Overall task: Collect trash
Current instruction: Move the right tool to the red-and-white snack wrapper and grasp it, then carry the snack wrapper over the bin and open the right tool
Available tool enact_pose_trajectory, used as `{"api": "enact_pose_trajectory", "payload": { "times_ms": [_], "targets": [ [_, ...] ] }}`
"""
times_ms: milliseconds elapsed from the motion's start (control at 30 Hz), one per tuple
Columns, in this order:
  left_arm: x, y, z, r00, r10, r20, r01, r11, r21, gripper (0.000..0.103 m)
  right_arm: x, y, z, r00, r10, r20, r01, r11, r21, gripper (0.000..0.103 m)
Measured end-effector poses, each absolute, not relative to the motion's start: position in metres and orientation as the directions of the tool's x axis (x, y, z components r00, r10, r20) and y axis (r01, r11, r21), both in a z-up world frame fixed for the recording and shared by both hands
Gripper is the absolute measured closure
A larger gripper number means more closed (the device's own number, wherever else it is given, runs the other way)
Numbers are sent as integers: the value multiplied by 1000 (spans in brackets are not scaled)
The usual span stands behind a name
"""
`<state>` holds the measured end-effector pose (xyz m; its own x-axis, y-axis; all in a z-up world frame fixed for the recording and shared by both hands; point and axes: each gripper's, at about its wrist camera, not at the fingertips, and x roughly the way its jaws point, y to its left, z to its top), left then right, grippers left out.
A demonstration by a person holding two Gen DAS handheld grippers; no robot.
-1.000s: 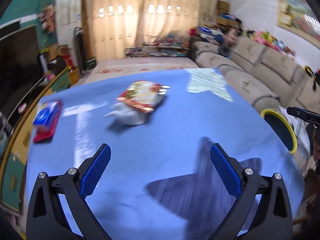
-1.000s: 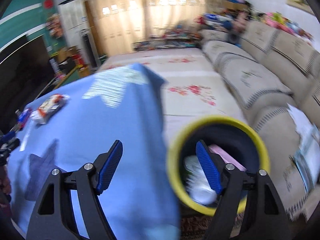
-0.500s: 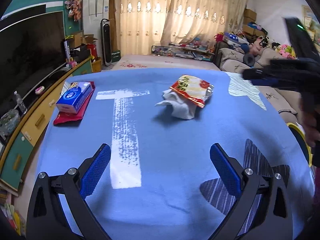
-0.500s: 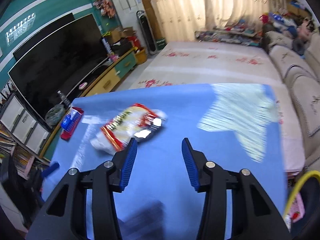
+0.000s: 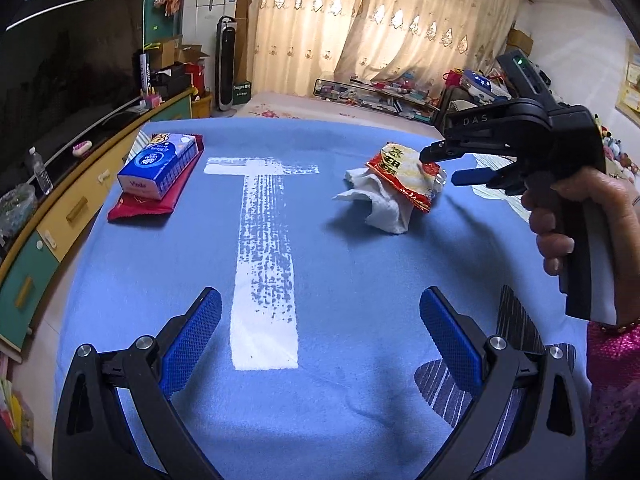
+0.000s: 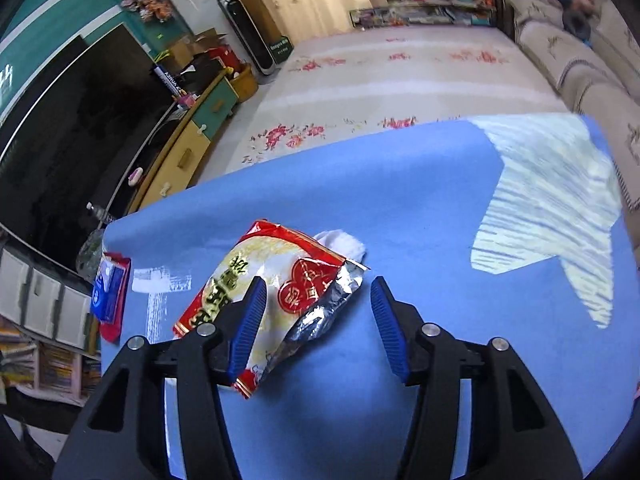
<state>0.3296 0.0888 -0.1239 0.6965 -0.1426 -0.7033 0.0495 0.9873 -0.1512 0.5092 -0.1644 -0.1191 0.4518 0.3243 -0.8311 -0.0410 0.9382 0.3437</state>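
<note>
Right gripper (image 6: pixel 316 312) has swung away from the floor bin and now sits low over the snack wrapper (image 6: pixel 276 292), jaws wide, with the torn foil end between the fingers; 1 s ago it was over the yellow-rimmed bin, 0.5 s ago short of the wrapper. Not closed on anything yet. The wrapper lies on the blue tabletop (image 5: pixel 360 260), resting on a crumpled white tissue (image 5: pixel 380 204), right of the white T mark. Left gripper (image 5: pixel 320 332) hovers low at the near edge, jaws wide, holding nothing, well apart from the trash. Tissue box (image 5: pixel 160 164) on a red pouch sits far left. Likely next step: close on the wrapper; the tissue remains to collect.
</note>
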Motion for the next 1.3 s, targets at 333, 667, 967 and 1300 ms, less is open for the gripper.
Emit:
{"api": "enact_pose_trajectory", "payload": {
  "times_ms": [333, 667, 967, 1300],
  "targets": [
    [330, 86, -126, 690, -155, -707, 55, 985, -163, 5, 511, -164, -121, 457, 360, -813, -42, 922, 385, 101],
    [328, 84, -129, 684, -154, -713, 56, 986, -158, 5, 488, -167, -78, 550, 406, -730, -142, 907, 398, 103],
    [327, 80, -130, 688, -158, -708, 73, 986, -149, 5, 448, -201, -40, 627, 368, -686, -166, 924, 344, 103],
    [322, 71, -127, 701, -167, -693, 109, 986, -127, 5, 381, -286, -26, 707, 249, -662, -59, 953, 296, 103]
  ]
}}
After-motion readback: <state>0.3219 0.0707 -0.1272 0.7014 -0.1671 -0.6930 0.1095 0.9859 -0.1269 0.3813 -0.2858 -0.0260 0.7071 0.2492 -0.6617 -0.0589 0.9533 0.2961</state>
